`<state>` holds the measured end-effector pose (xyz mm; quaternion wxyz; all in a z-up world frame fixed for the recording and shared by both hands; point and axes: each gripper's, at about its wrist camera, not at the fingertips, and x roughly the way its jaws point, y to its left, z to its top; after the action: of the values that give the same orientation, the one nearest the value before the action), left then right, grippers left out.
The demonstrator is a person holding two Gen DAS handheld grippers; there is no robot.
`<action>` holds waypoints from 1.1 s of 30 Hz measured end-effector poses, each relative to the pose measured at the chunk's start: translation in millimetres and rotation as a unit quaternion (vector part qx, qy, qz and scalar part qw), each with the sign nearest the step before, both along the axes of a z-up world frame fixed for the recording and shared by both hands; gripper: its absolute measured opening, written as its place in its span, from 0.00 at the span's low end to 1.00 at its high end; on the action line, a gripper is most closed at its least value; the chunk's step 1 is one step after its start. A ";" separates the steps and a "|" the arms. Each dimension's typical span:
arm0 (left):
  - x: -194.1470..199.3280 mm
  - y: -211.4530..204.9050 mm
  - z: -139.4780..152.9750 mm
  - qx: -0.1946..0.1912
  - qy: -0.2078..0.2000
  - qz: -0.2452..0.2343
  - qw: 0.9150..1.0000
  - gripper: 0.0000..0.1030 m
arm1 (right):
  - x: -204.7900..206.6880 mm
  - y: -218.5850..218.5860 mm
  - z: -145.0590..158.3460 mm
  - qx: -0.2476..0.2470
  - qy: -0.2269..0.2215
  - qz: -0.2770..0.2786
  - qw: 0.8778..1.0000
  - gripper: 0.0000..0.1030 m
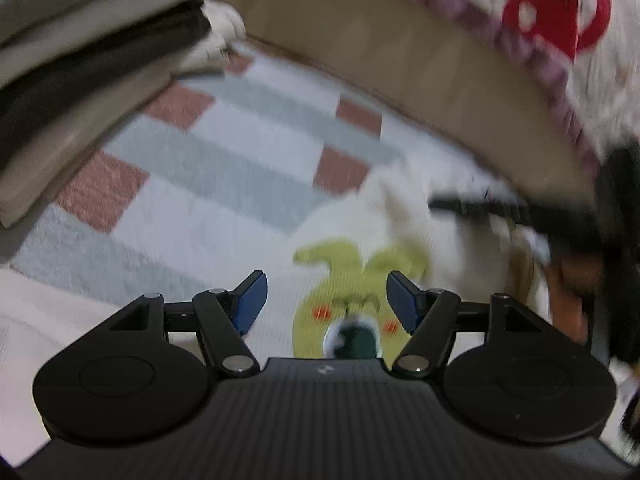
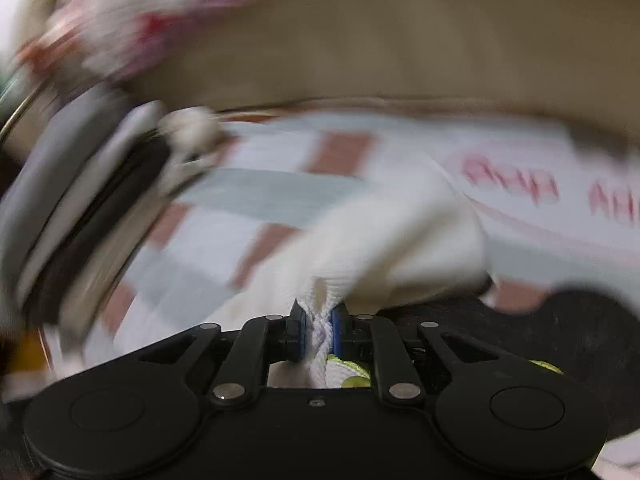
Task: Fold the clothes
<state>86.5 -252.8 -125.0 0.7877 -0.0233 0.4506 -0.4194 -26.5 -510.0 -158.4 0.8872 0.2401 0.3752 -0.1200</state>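
Left wrist view: the left hand-held gripper [image 1: 323, 300] hangs with its blue pads [image 1: 250, 300] spread wide and nothing between them. Below the gap lies a white garment [image 1: 360, 216] with a yellow-green cartoon face print [image 1: 352, 280]. The garment rests on a checked blanket [image 1: 224, 160] of pale blue, white and reddish squares. At the left edge of the blanket stands a stack of folded clothes [image 1: 80, 92] in grey, black and cream layers. Along the far edge runs a tan surface [image 1: 360, 40]; beyond it, a white quilt [image 1: 520, 8] with a red pattern. The right hand-held gripper [image 1: 500, 210] shows as a dark blurred shape touching the garment's right side.

Right wrist view, heavily blurred: the right hand-held gripper [image 2: 319, 330] is pinching a bunched fold of the white garment [image 2: 400, 232] between nearly closed pads [image 2: 338, 330]. The cloth rises from the pads and spreads toward the middle of the checked blanket [image 2: 260, 188]. A bit of the yellow-green print [image 2: 348, 368] shows just behind the pads. The stack of folded clothes [image 2: 92, 200] stands at the left edge. Blurred red lettering [image 2: 512, 180] marks a white cloth at the far right.
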 end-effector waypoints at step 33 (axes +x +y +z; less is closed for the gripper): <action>-103.2 -26.4 -12.5 0.061 -0.039 -0.247 0.966 0.08 | -130.1 6.3 41.8 -0.027 -0.047 -0.043 0.998 0.65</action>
<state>-16.7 -279.2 -137.5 0.6766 0.1528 0.4364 -0.5730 -156.6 -503.7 -116.6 0.9040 0.2376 0.3192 -0.1563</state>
